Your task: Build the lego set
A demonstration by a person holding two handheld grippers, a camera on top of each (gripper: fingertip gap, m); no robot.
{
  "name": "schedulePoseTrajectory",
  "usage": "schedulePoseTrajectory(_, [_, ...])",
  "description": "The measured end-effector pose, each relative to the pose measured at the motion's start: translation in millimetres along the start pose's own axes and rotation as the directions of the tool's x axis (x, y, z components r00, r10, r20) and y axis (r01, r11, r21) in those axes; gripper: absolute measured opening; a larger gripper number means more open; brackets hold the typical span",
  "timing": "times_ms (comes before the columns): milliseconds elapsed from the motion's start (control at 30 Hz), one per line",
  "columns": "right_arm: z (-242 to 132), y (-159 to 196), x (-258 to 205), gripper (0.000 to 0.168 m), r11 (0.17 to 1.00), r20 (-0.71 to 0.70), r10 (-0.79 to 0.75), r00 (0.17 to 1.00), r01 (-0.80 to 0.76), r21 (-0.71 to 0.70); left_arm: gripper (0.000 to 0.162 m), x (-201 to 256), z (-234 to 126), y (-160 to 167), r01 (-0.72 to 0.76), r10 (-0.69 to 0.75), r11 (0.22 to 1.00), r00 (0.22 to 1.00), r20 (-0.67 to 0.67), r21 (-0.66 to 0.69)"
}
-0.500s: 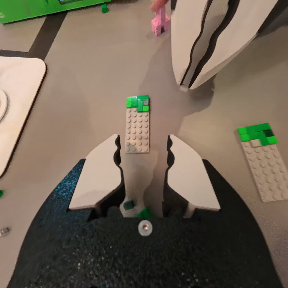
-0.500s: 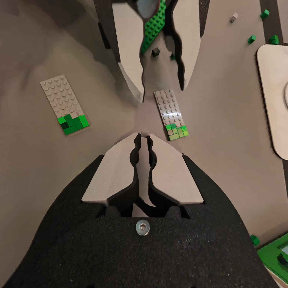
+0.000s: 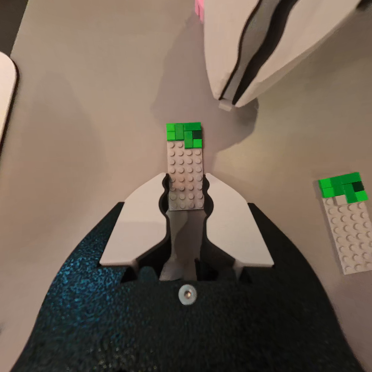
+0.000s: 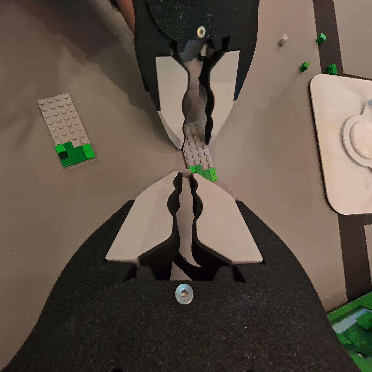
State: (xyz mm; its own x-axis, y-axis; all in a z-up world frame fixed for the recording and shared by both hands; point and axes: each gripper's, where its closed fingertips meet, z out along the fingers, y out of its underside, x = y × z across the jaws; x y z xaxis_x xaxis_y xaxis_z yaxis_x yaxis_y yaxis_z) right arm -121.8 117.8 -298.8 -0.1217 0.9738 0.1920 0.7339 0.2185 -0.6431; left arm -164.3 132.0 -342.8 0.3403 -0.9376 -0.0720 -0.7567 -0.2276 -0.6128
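Between the fingers of the left hand-held gripper (image 3: 186, 177) lies the near end of a grey studded plate (image 3: 185, 175), flat on the grey bench (image 3: 90, 120). Its fingers stand on either side of the plate's long edges, close against them; whether they press on it I cannot tell. The plate's far end carries a patch of green tiles (image 3: 184, 134) in several shades.

Beyond that end, the right hand-held gripper (image 4: 186, 174) is nearly closed, pinching a small grey piece (image 4: 186, 173) at its tips, just beside the green tiles and off the plate.

A second grey plate (image 4: 62, 124) with its own green tile patch lies well apart on the bench. Near a pale rounded board (image 4: 342, 141) sit a few loose green bricks (image 4: 304, 66) and one small grey brick (image 4: 283, 39). Part of a green box (image 4: 354, 330) shows at the corner.
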Motion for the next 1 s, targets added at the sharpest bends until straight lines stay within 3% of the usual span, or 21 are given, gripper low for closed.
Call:
schedulePoseTrajectory(33, [-0.4,-0.6,1.4,0.007,1.0,-0.007,-0.009,1.0,0.009,0.002,0.031,0.5,-0.2,-1.0,-0.026,0.026,1.0,1.0,0.016,0.007])
schedulePoseTrajectory(233, [1.8,-3.8,1.2,0.007,0.998,-0.043,-0.063,0.997,0.064,0.013,0.031,20.4,-5.9,-20.1,-0.134,0.132,0.986,0.991,0.026,0.1])
schedulePoseTrajectory(433, [8.0,12.5,-3.7,0.007,0.986,-0.052,-0.127,0.991,0.12,-0.114,0.031,28.9,-5.4,-21.7,-0.211,0.209,0.974,0.977,0.028,0.085])
schedulePoseTrajectory(867, [15.3,22.5,-15.0,0.008,0.967,-0.008,-0.163,0.987,0.159,-0.199,0.031,36.4,-2.2,-19.3,-0.233,0.233,0.971,0.972,-0.004,0.061])
schedulePoseTrajectory(1000, [15.3,22.9,-17.1,0.016,0.969,0.003,-0.149,0.989,0.146,-0.199,0.031,36.1,-2.6,-18.0,-0.229,0.23,0.972,0.973,-0.009,0.054])
